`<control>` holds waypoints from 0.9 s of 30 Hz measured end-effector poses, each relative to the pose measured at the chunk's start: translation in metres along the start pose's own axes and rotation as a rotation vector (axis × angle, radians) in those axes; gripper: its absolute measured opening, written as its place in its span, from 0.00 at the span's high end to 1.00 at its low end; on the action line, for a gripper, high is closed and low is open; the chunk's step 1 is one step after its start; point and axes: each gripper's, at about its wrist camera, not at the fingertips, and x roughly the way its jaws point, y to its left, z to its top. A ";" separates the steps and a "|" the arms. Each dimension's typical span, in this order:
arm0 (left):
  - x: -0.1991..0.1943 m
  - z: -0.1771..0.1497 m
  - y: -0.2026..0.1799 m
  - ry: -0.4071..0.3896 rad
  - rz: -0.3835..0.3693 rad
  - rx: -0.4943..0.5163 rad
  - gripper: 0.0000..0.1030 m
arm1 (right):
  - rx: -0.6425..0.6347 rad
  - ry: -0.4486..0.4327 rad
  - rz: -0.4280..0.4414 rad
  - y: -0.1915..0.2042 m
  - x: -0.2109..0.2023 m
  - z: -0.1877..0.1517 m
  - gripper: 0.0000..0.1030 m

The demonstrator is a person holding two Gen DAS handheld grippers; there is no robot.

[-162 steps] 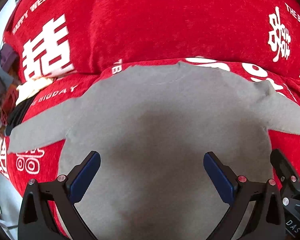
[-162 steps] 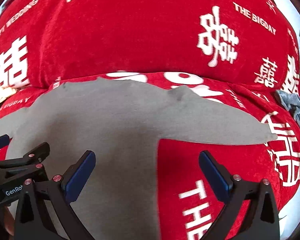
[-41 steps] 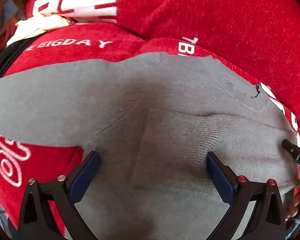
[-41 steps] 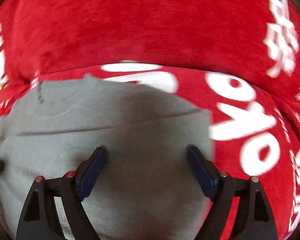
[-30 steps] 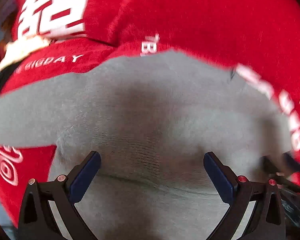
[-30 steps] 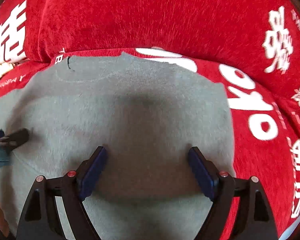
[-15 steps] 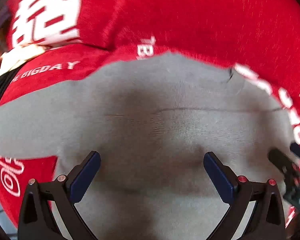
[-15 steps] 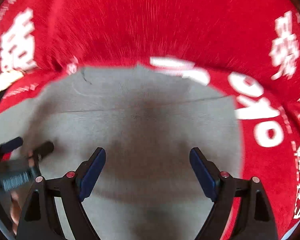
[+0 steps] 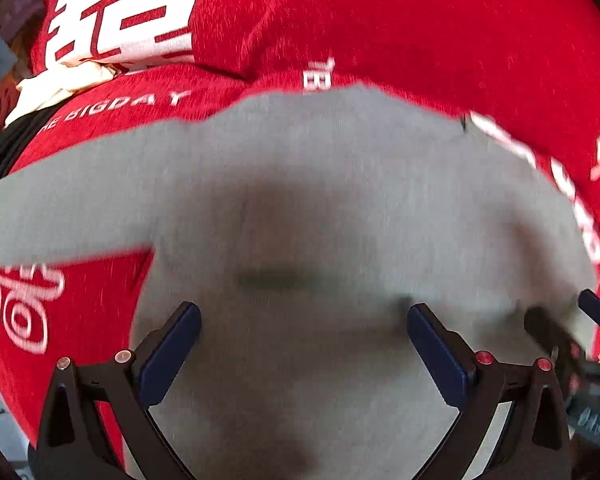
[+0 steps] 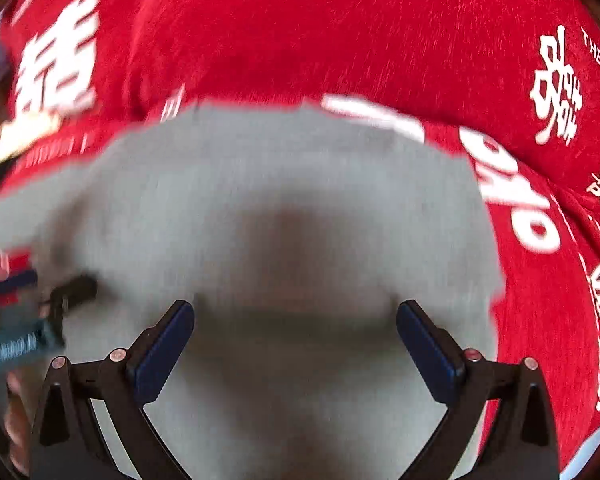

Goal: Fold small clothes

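Observation:
A small grey knit top (image 9: 320,200) lies flat on a red cover with white lettering (image 9: 380,20). Its left sleeve (image 9: 60,208) still sticks out to the left; the right sleeve is folded in, leaving a straight right edge (image 10: 488,248). My left gripper (image 9: 303,332) is open and empty above the lower body of the top. My right gripper (image 10: 295,326) is open and empty above the same top (image 10: 284,184), to the right. Each gripper shows at the edge of the other's view. Both views are blurred.
The red cover rises into a backrest (image 10: 320,20) behind the top. Cream and dark clothes (image 9: 52,88) lie piled at the far left edge. A bare strip of red cover (image 10: 548,300) runs right of the top.
Both grippers have drawn back from the collar toward the lower body of the top, staying open. The right sleeve, spread out 5 s ago, now lies folded in.

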 end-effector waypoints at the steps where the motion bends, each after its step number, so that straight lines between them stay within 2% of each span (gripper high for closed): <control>1: -0.003 -0.011 0.001 -0.028 0.006 0.013 0.00 | -0.031 0.021 -0.022 0.004 0.001 -0.016 0.01; 3: -0.016 -0.029 0.005 -0.063 0.011 0.030 0.00 | -0.022 -0.055 -0.011 0.002 -0.017 -0.050 0.01; 10: -0.045 -0.100 0.030 -0.106 -0.039 0.057 0.00 | -0.128 -0.093 0.043 -0.011 -0.060 -0.137 0.01; 11: -0.048 -0.108 0.035 -0.117 -0.049 0.050 0.00 | -0.133 -0.089 0.050 -0.012 -0.064 -0.146 0.01; 15: -0.055 -0.124 0.049 -0.060 -0.056 0.040 0.00 | -0.223 -0.078 0.015 -0.011 -0.075 -0.179 0.01; 17: -0.062 -0.119 0.066 -0.059 -0.048 0.004 0.00 | -0.242 -0.036 0.012 -0.010 -0.077 -0.178 0.01; 18: -0.066 -0.113 0.084 -0.087 -0.037 -0.056 0.00 | -0.234 -0.016 0.013 -0.011 -0.079 -0.174 0.01; 20: -0.067 -0.096 0.129 -0.118 -0.018 -0.206 0.00 | -0.206 -0.033 0.003 -0.013 -0.084 -0.165 0.01; 25: -0.051 -0.066 0.285 -0.166 -0.022 -0.720 0.00 | -0.205 -0.055 -0.017 0.001 -0.084 -0.140 0.01; 27: -0.046 -0.062 0.333 -0.201 -0.051 -0.854 0.00 | -0.217 -0.057 -0.012 0.012 -0.083 -0.134 0.01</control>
